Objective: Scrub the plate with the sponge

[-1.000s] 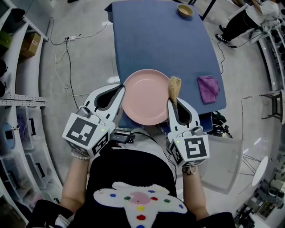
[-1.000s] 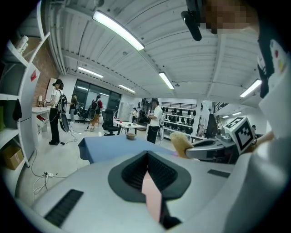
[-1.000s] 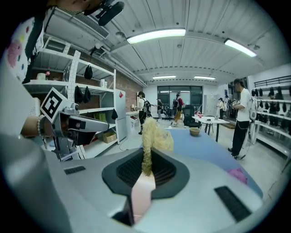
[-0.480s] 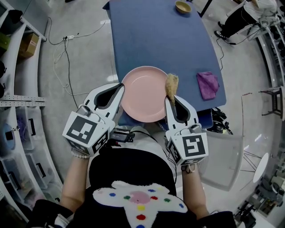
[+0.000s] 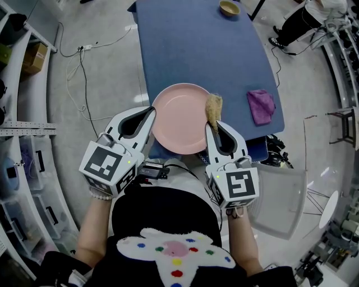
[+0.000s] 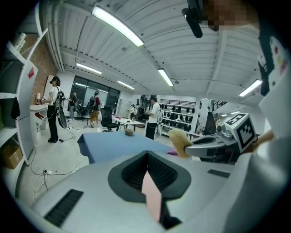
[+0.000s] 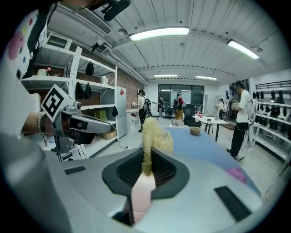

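No readable text, no labels, no numbers

Bright ceiling tube lights (image 7: 159, 32); strong fisheye bending at edges; sharp.

The plate (image 5: 179, 119) is plain pale pink and the table (image 5: 185, 50) under it a flat mid-blue. The sponge (image 5: 213, 105) is straw-yellow (a little mottled). A cloth (image 5: 261, 109) is purple and a bowl (image 5: 230, 9) tan. The left gripper (image 5: 152, 110) and right gripper (image 5: 208, 126) are light grey with black ribbed pads (image 6: 132, 172). Their cubes (image 5: 109, 167) carry black-and-white square markers.
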The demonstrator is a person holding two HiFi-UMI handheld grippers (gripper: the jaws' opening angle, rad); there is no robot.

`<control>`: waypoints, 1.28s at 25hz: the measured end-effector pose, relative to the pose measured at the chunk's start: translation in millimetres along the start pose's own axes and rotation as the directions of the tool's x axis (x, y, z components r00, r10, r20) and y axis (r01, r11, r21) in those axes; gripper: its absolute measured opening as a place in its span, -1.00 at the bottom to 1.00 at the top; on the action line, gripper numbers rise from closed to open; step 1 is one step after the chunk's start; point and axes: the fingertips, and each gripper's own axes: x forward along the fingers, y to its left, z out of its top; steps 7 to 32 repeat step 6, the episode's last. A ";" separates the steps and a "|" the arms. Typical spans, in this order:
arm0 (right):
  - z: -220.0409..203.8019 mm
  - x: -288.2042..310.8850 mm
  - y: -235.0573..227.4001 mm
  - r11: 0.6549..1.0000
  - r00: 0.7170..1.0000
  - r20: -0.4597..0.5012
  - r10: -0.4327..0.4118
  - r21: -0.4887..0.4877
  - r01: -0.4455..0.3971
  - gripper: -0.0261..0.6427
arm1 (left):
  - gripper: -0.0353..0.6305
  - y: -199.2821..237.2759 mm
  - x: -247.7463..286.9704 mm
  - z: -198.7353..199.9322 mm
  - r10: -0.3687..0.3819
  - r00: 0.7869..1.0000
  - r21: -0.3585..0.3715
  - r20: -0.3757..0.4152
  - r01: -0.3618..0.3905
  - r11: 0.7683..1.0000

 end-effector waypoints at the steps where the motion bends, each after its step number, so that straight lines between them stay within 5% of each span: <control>1: -0.8 0.4 -0.1 1.000 1.000 0.001 -0.001 -0.002 0.001 -0.81 | -0.87 0.4 0.1 0.2 0.000 1.000 -0.001 0.000 0.000 1.000; 32: -1.1 0.8 -0.7 1.000 1.000 -0.010 -0.004 -0.010 0.004 -0.81 | -0.87 1.1 3.2 0.6 -0.003 1.000 -0.002 -0.001 0.003 1.000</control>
